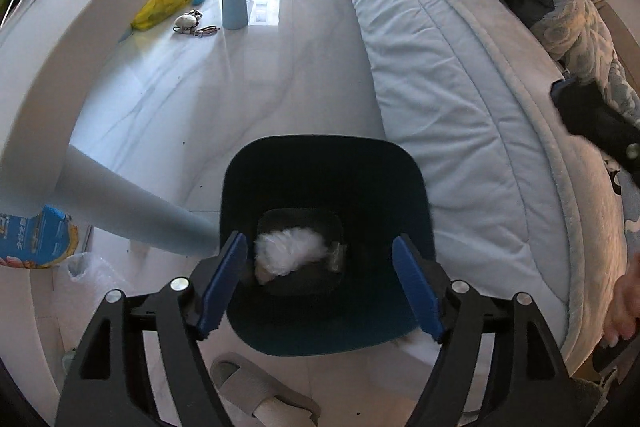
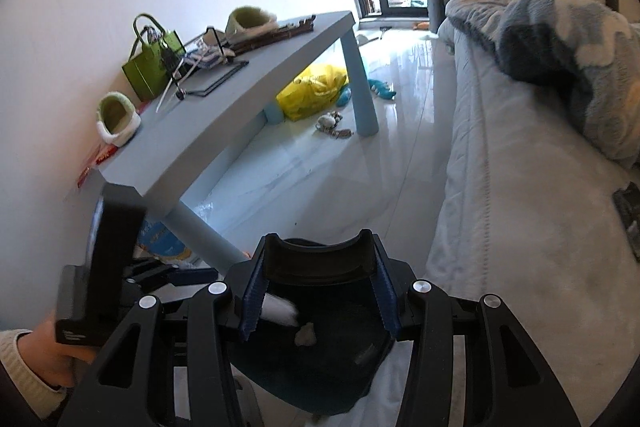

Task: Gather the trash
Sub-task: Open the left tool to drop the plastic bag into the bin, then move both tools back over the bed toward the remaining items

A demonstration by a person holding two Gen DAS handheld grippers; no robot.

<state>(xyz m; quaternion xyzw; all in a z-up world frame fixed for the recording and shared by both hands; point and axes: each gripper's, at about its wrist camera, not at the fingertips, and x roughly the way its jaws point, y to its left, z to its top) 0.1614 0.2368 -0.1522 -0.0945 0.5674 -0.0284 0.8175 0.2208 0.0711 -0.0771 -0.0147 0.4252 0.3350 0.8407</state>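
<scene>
A dark blue trash bin (image 1: 326,187) stands on the floor between the table and the bed. White fluffy trash (image 1: 288,257) lies at its bottom. My left gripper (image 1: 320,281) is open and empty right above the bin's mouth. In the right wrist view the bin (image 2: 320,359) is below my right gripper (image 2: 320,301), which is open and empty over it. White trash (image 2: 280,311) and a small crumpled piece (image 2: 305,337) lie inside. The left gripper's body (image 2: 108,259) shows at the left.
A light blue table (image 2: 240,107) with green slippers and a green bag (image 2: 150,67) is on the left. Under it lie a yellow bag (image 2: 312,89), toys and a blue box (image 1: 34,239). A bed (image 1: 460,107) with a blanket is at the right. A slipper (image 1: 260,395) lies by the bin.
</scene>
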